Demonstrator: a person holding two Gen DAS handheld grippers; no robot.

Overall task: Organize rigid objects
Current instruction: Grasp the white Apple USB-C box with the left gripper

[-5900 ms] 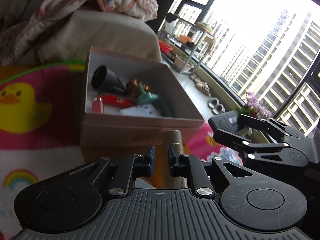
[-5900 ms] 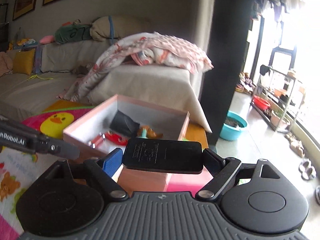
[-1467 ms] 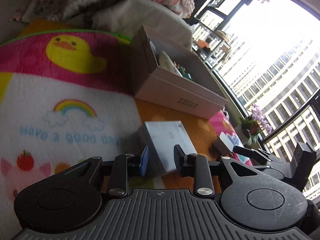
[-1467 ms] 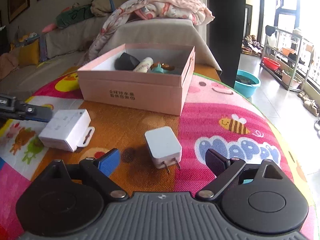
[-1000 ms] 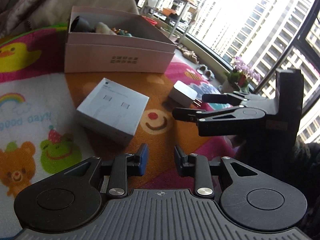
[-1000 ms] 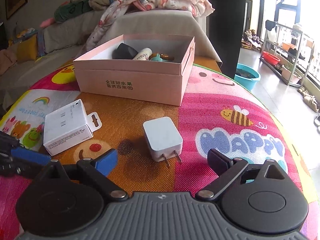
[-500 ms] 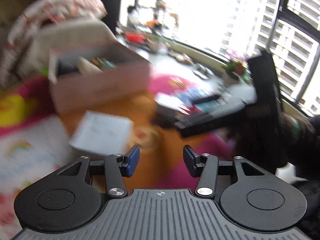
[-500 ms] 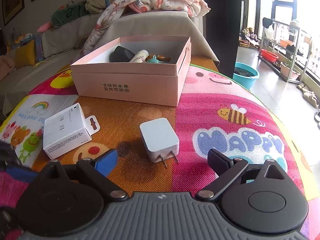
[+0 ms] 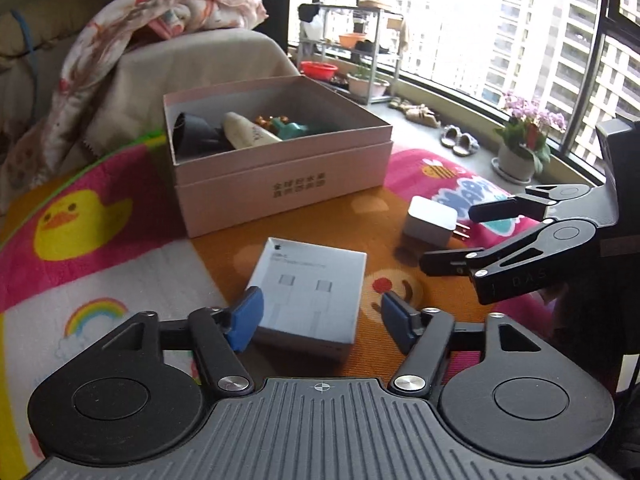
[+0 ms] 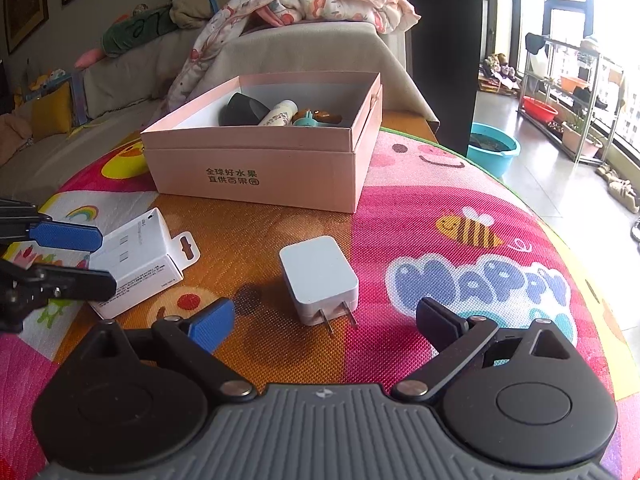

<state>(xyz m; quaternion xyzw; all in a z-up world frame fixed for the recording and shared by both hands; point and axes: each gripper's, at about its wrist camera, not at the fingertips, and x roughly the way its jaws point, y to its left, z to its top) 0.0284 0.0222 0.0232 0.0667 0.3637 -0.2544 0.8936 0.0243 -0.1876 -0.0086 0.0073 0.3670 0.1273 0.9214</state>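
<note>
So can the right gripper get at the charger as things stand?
Probably yes. The right gripper is open, the charger lies flat just ahead between its fingers, prongs toward it, nothing between. The cable box and left gripper sit off to one side.

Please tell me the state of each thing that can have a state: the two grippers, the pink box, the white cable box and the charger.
Left gripper: open, around the near end of the white cable box.
Right gripper: open, empty, just before the charger.
Pink box: lid off, items inside.
White cable box: closed, lying flat on the mat.
Charger: unplugged, lying flat, prongs toward the right gripper.
</note>
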